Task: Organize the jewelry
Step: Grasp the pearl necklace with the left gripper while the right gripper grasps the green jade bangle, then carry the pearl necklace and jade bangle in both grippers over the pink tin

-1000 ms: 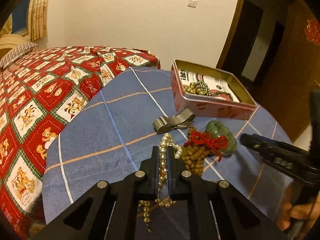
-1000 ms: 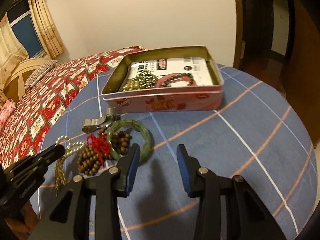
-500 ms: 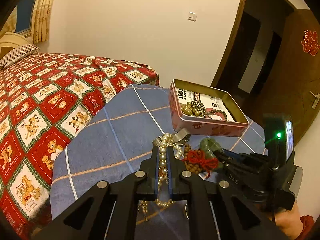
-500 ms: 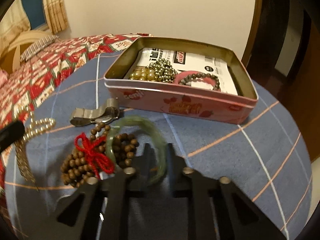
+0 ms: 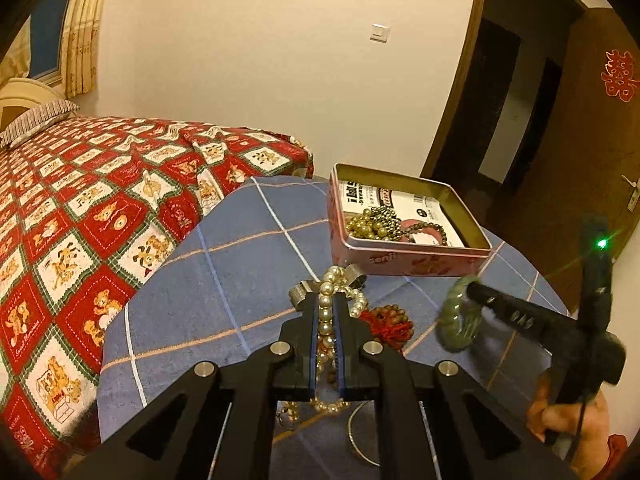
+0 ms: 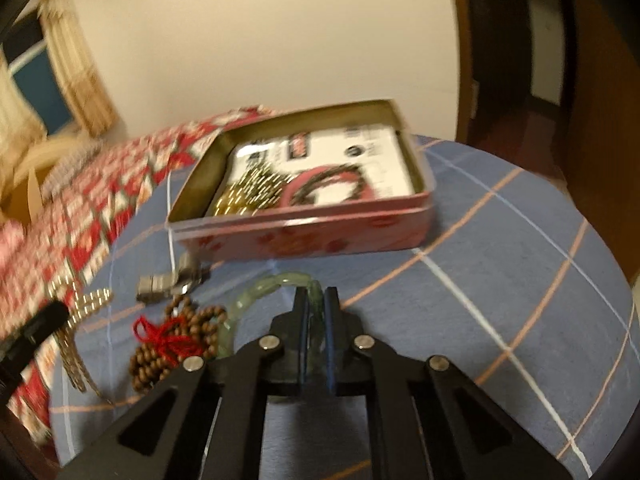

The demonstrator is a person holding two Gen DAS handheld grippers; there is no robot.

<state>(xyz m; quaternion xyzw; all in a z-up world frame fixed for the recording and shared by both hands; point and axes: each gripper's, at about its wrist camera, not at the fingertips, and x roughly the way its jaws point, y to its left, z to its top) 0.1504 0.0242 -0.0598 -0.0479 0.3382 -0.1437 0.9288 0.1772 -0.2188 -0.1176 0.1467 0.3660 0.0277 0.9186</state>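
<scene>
Left hand-held gripper [image 5: 329, 312]: clamped on pearl strand [image 5: 326, 312], beads pinched between the pads so the loose ends hang free near the desk [image 5: 240, 280]. Right hand-held gripper [image 6: 316, 308]: closed on jade bangle [image 6: 260, 290], held by its rim, apparently lifted for carrying to the tin [image 6: 304, 236]. Tin seen just beyond, open, pink-walled, rectangular; gold beads and a dark bracelet already inside. Wooden beads [image 6: 176, 340] with red cord and a metal clasp [image 6: 168, 282] left lying on the blue checked cloth. Bangle smooth, translucent green; pearls round, glossy.
</scene>
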